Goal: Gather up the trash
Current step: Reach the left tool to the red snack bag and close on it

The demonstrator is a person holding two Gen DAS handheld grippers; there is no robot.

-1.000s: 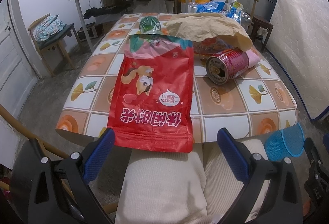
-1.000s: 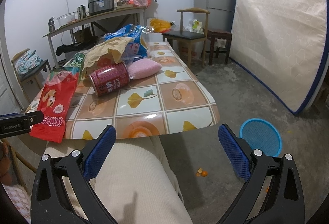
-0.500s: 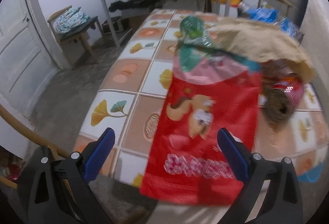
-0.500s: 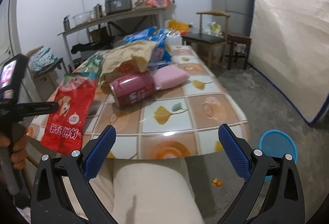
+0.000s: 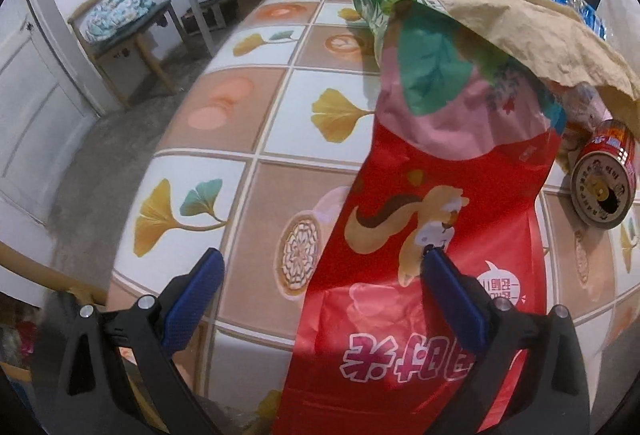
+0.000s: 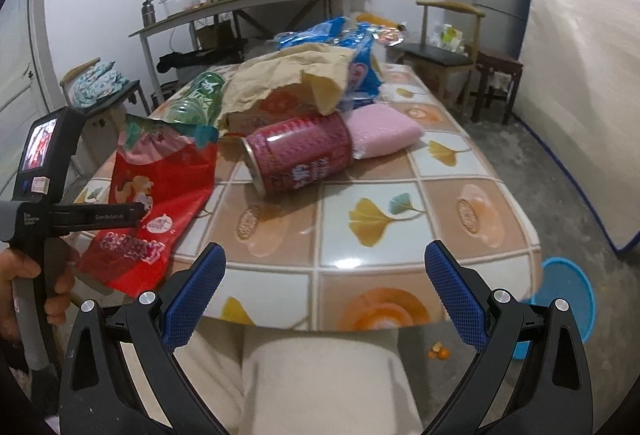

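A red snack bag [image 5: 432, 235] lies flat on the tiled table [image 5: 224, 123], its near end hanging over the front edge. My left gripper [image 5: 320, 299] is open above the bag's near left edge, its right finger over the bag, and shows from the side in the right wrist view [image 6: 136, 213]. A red can [image 5: 604, 183] lies on its side right of the bag [image 6: 160, 187]. My right gripper [image 6: 324, 291] is open and empty at the table's front edge, short of the can [image 6: 300, 155].
A crumpled brown paper bag [image 6: 288, 79], a green bottle [image 6: 196, 99], a pink sponge [image 6: 384, 131] and blue wrappers [image 6: 360, 63] lie behind the can. A blue basket [image 6: 564, 303] stands on the floor at right. A chair [image 5: 128, 23] stands left of the table.
My left gripper has moved forward and left, over the near end of the red bag. My right gripper has come closer to the table's front edge.
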